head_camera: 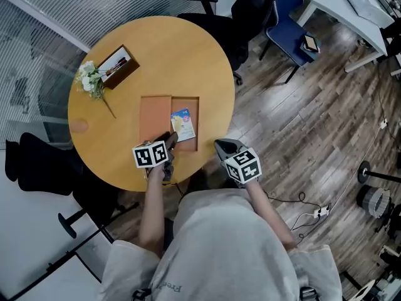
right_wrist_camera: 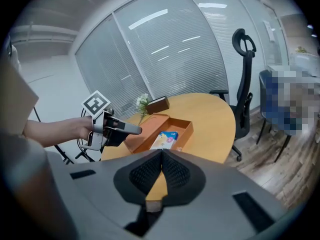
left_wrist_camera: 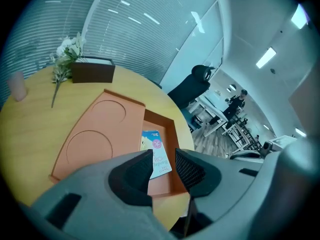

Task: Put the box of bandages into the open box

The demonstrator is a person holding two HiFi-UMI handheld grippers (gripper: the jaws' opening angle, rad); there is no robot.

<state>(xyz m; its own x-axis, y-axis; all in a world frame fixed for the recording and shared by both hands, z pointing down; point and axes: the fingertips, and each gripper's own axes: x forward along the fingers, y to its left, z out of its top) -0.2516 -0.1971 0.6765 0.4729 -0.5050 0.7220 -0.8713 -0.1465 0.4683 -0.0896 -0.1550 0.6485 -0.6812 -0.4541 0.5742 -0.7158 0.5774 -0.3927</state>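
Now the box of bandages lies inside the open box, toward the table's near edge.
We hold the left gripper released, jaws apart by the bandages' near end; our right gripper is clenched on nothing, beside the table's near edge.

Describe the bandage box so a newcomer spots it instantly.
On the round wooden table sits an orange open box, its flat lid beside it. The bandage box lies flat inside that box. It is the only pale blue printed item; everything around it is plain orange.
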